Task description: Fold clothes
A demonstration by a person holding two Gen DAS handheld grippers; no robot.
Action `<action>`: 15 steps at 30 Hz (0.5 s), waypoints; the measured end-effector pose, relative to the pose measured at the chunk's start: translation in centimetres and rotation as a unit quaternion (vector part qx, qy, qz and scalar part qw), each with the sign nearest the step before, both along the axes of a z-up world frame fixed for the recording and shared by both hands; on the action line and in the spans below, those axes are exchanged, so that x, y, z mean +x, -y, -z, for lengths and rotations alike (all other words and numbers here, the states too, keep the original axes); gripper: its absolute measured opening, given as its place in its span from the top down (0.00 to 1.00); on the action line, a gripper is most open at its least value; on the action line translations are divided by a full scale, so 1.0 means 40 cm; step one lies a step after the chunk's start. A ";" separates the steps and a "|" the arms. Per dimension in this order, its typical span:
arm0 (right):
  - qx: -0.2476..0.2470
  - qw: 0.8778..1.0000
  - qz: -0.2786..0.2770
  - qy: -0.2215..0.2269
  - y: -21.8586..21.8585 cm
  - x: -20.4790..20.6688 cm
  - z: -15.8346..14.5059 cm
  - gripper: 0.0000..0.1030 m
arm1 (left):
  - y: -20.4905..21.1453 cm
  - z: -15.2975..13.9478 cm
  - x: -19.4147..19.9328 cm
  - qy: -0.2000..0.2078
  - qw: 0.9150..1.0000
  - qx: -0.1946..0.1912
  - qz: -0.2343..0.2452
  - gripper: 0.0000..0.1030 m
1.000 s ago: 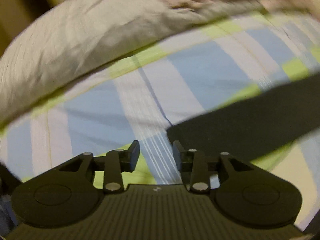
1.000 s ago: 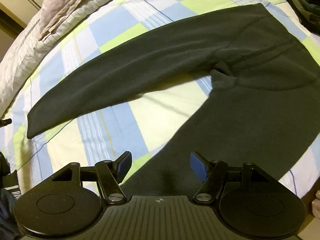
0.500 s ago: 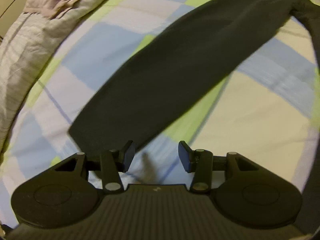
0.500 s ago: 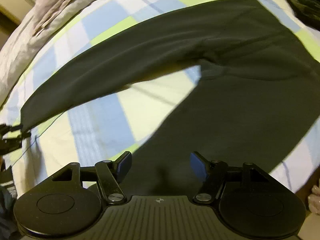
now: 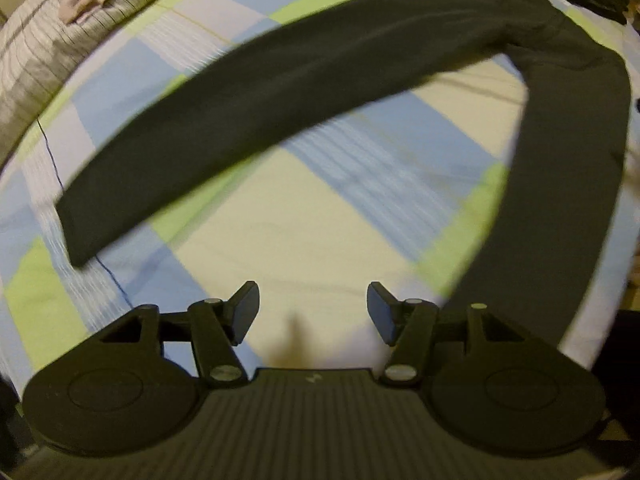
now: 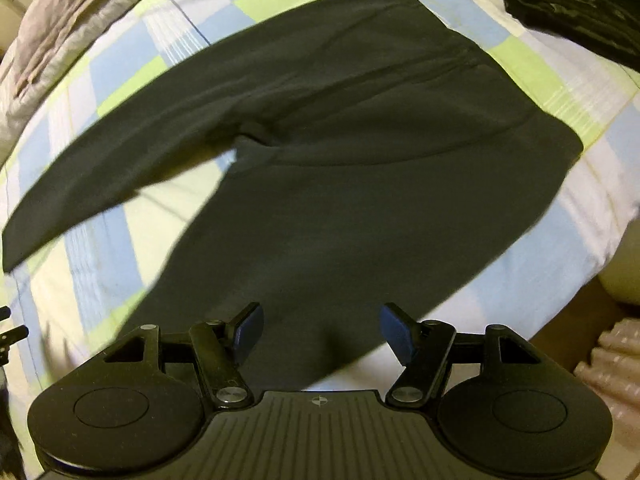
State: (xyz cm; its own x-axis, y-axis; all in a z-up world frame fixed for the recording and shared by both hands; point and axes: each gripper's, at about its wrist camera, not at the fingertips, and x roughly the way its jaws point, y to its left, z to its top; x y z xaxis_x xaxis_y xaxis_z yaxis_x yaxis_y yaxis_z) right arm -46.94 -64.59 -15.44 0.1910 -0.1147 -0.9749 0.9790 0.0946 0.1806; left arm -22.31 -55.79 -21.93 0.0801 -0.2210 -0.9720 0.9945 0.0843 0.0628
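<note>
A pair of dark trousers (image 6: 340,168) lies flat on the checked bedsheet (image 6: 520,60), legs spread apart in a V. The left gripper (image 5: 312,312) hovers over bare sheet between the two legs, its fingers spread wide and holding nothing. The right gripper (image 6: 322,332) hangs over the nearer trouser leg, fingers likewise wide and empty. A dark clothes pile (image 6: 572,8) sits at the far right.

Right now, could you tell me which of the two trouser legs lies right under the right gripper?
The near leg, which runs down to the right gripper. The far leg angles away to the left, with checked bedsheet showing between them.
</note>
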 end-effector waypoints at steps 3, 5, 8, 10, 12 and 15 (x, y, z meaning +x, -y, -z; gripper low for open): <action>0.011 0.999 -0.040 0.008 0.013 -0.045 0.008 0.34 | -0.016 -0.026 -0.102 -0.007 0.999 0.010 -0.045 0.45; 0.013 0.998 -0.068 0.001 0.018 -0.071 0.004 0.34 | -0.024 -0.048 -0.171 -0.018 0.997 0.012 -0.074 0.45; 0.005 0.994 -0.108 -0.007 0.025 -0.102 -0.022 0.34 | -0.030 -0.088 -0.278 -0.012 0.995 0.008 -0.096 0.40; -0.003 0.991 -0.136 -0.013 0.026 -0.117 -0.044 0.34 | -0.034 -0.111 -0.341 -0.009 0.994 0.004 -0.105 0.39; -0.013 0.987 -0.158 -0.018 0.027 -0.127 -0.064 0.34 | -0.036 -0.129 -0.393 -0.009 0.994 -0.001 -0.113 0.39; -0.021 0.983 -0.183 -0.015 0.026 -0.137 -0.091 0.34 | -0.035 -0.147 -0.446 -0.009 0.993 -0.003 -0.116 0.39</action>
